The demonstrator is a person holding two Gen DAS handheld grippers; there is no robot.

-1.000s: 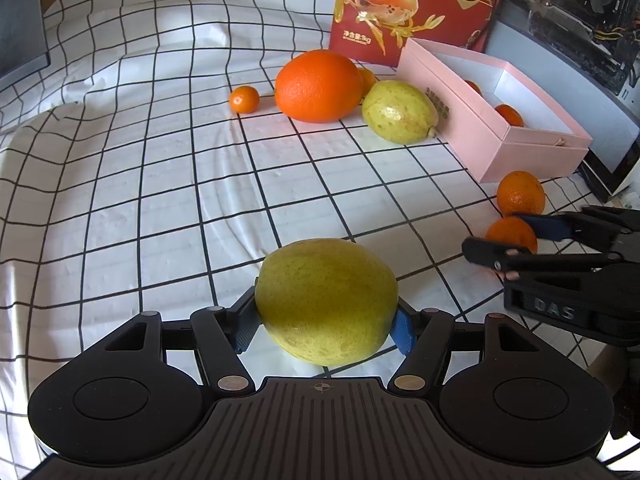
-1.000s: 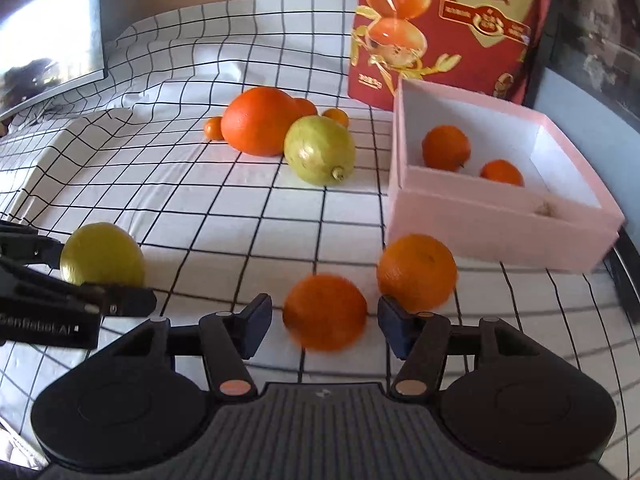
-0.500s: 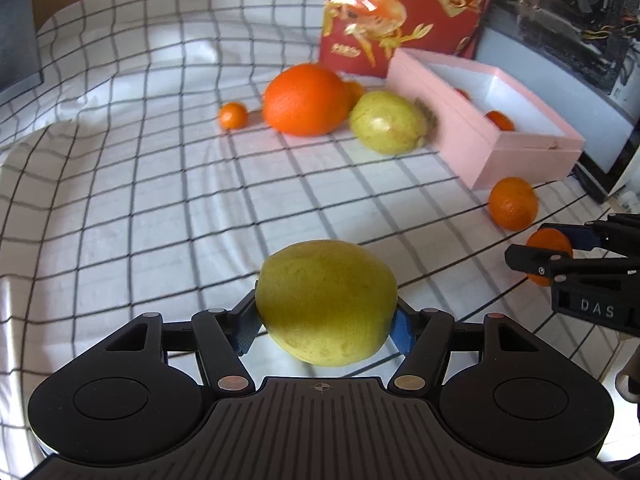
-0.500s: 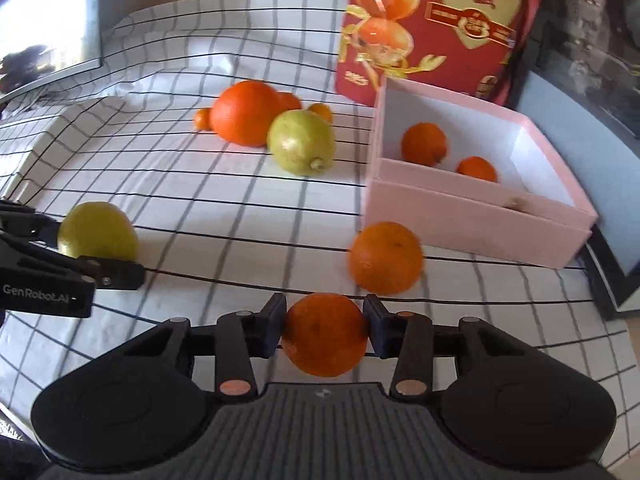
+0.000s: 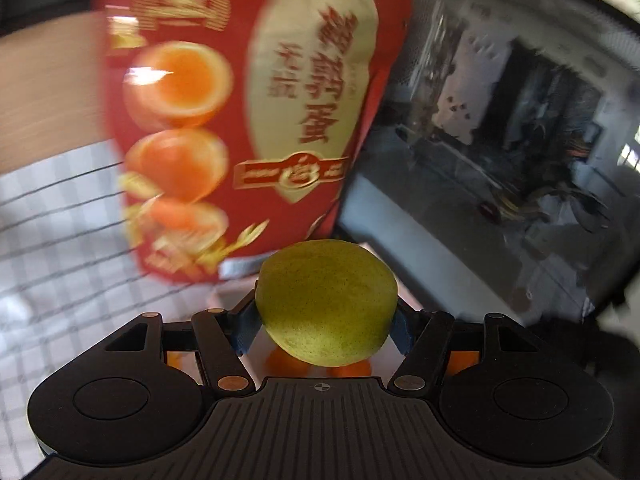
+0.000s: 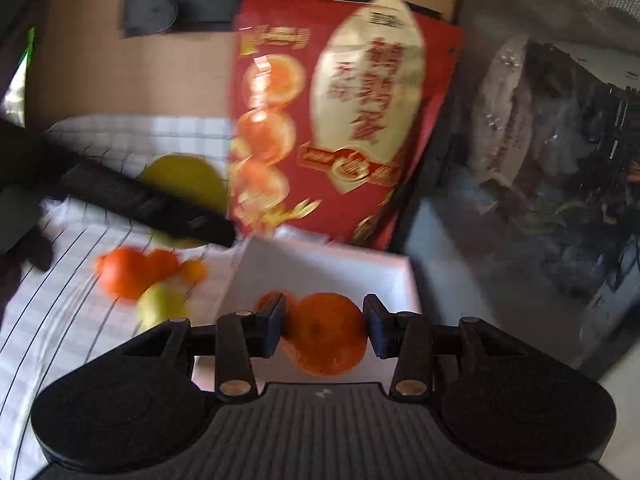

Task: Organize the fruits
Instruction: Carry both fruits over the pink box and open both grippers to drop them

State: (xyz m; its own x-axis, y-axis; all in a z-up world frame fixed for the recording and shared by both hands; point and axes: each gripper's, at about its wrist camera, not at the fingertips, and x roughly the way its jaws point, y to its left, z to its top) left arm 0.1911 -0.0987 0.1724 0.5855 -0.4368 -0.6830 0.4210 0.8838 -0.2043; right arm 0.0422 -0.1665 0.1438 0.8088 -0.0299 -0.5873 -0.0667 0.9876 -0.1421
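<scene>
Left gripper (image 5: 326, 322) clamped wide on round yellow-green pear-like fruit (image 5: 326, 304), held up w/ red printed snack bag (image 5: 248, 120) behind. Right gripper (image 6: 325, 328), jaws closed in moments ago and narrower, pinches small round orange tangerine (image 6: 325, 334) over open pink cardboard box (image 6: 320, 268) on checked white cloth (image 6: 60, 320).
</scene>
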